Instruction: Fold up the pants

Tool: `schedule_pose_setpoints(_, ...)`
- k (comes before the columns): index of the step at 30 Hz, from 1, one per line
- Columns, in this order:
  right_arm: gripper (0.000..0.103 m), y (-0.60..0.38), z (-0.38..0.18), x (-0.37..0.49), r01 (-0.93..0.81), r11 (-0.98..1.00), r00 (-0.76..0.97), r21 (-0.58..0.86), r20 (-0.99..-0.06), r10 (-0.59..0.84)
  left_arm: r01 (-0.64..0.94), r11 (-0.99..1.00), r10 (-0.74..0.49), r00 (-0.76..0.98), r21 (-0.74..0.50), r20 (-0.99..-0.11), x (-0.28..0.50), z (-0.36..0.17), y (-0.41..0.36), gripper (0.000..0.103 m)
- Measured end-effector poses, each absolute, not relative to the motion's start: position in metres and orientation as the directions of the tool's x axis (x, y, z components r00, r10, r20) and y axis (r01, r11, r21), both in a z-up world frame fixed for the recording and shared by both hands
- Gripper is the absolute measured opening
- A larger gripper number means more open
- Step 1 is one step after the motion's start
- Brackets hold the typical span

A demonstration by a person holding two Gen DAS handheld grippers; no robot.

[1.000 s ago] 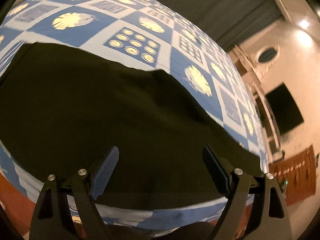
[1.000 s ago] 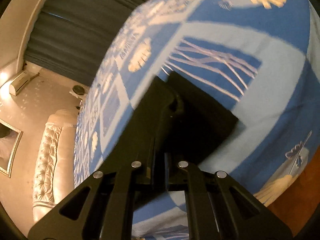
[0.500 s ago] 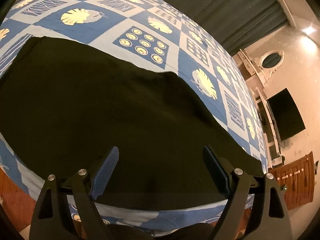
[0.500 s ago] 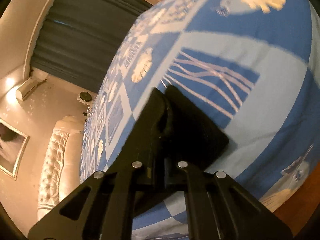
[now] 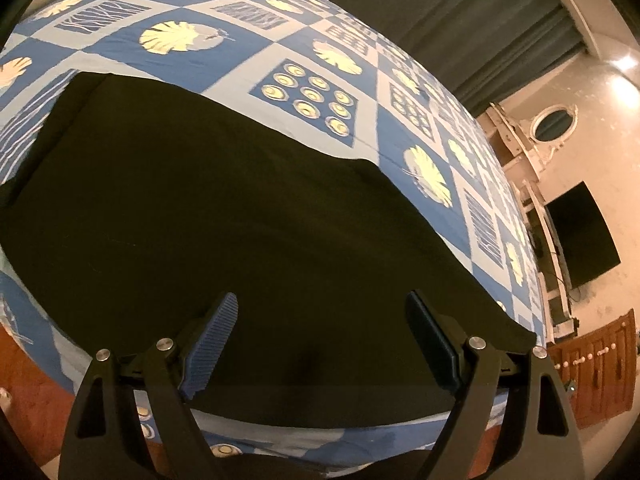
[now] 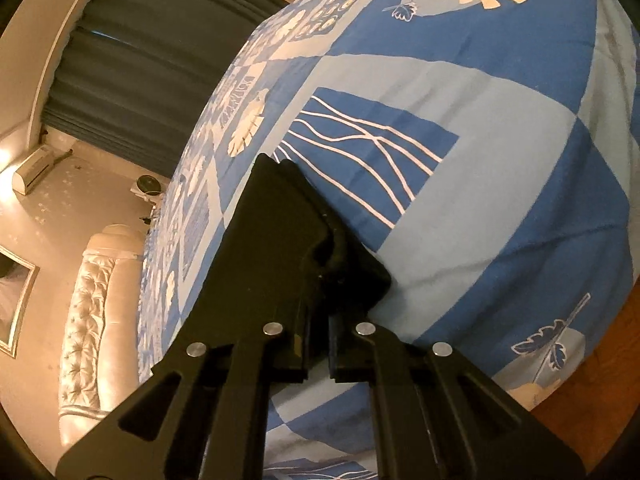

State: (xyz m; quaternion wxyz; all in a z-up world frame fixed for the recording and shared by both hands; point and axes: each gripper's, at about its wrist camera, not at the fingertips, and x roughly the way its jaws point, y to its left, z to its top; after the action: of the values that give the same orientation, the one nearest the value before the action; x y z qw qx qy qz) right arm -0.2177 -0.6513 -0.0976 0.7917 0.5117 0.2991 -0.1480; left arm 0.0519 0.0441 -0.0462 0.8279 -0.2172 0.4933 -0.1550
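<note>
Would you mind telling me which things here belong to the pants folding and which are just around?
Job: black pants; left gripper, open; right gripper, shut on the pants.
Around: blue patterned bedspread; dark curtains; wall TV; padded headboard.

No legible text, labels, brands or numbers in either view.

Bedspread (image 5: 248, 68) printed with blue and pale squares only: leaf shapes, wavy white lines, rows of small rings; one distant square in the right wrist view (image 6: 240, 96) carries marks resembling letters, too blurred to read. Black pants (image 5: 224, 232) plain, no tag or print visible. Wall screen (image 5: 580, 236) dark, nothing displayed. Wooden cabinet (image 5: 596, 368), curtains (image 6: 140, 64) and padded headboard (image 6: 92, 320) unmarked. Nothing printed on the black gripper frames.
</note>
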Motion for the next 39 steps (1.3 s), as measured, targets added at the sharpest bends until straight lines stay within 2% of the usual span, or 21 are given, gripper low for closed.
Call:
schedule_pose_setpoints(5,0.006,-0.654,-0.099,-0.218,0.532,0.415,0.783,0.738,-0.615,0.089,0.003,0.862,-0.441,0.497,-0.507,-0.747,0.053,-0.052,0.063,0.084)
schedule_pose_setpoints(8,0.014,-0.659,-0.098,-0.225,0.52,0.375,0.802,0.767,-0.59,0.096,0.004,0.853,-0.452,0.506,-0.523,-0.734,0.055,-0.055,0.071,0.084)
schedule_pose_setpoints(10,0.028,-0.662,-0.089,-0.229,0.519,0.386,0.805,0.763,-0.588,0.079,0.015,0.853,-0.455,0.509,-0.521,-0.73,0.056,-0.055,0.073,0.084)
schedule_pose_setpoints(11,0.043,-0.664,-0.08,-0.23,0.515,0.405,0.808,0.756,-0.585,0.065,0.021,0.852,-0.459,0.511,-0.523,-0.727,0.057,-0.054,0.074,0.084)
schedule_pose_setpoints(12,0.063,-0.665,-0.074,-0.231,0.517,0.42,0.807,0.746,-0.588,0.052,0.021,0.849,-0.462,0.514,-0.528,-0.723,0.058,-0.053,0.076,0.084)
schedule_pose_setpoints(14,0.075,-0.668,-0.059,-0.226,0.504,0.471,0.804,0.724,-0.593,0.05,0.032,0.835,-0.479,0.534,-0.55,-0.697,0.058,-0.047,0.079,0.084)
schedule_pose_setpoints(16,0.075,-0.67,-0.049,-0.219,0.488,0.512,0.8,0.707,-0.596,0.06,0.055,0.825,-0.49,0.564,-0.562,-0.665,0.06,-0.038,0.082,0.084)
schedule_pose_setpoints(18,0.081,-0.675,-0.046,-0.21,0.469,0.539,0.792,0.7,-0.603,0.094,0.051,0.824,-0.478,0.598,-0.565,-0.643,0.06,-0.033,0.09,0.087)
schedule_pose_setpoints(22,0.082,-0.688,-0.057,-0.198,0.451,0.525,0.78,0.722,-0.605,0.161,0.001,0.831,-0.456,0.574,-0.557,-0.68,0.068,-0.047,0.101,0.087)
schedule_pose_setpoints(24,0.082,-0.692,-0.065,-0.196,0.484,0.533,0.755,0.694,-0.639,0.147,-0.018,0.839,-0.446,0.549,-0.544,-0.707,0.068,-0.059,0.105,0.087)
schedule_pose_setpoints(27,0.083,-0.698,-0.078,-0.201,0.499,0.515,0.745,0.697,-0.648,0.155,0.018,0.842,-0.461,0.54,-0.538,-0.704,0.067,-0.066,0.106,0.088)
schedule_pose_setpoints(33,0.088,-0.709,-0.102,-0.217,0.387,0.341,0.828,0.857,-0.486,0.28,0.069,0.85,-0.473,0.539,-0.523,-0.697,0.064,-0.071,0.102,0.091)
schedule_pose_setpoints(39,0.089,-0.704,-0.118,-0.215,0.283,0.215,0.846,0.935,-0.349,0.403,0.065,0.823,-0.512,0.515,-0.564,-0.688,0.068,-0.074,0.108,0.096)
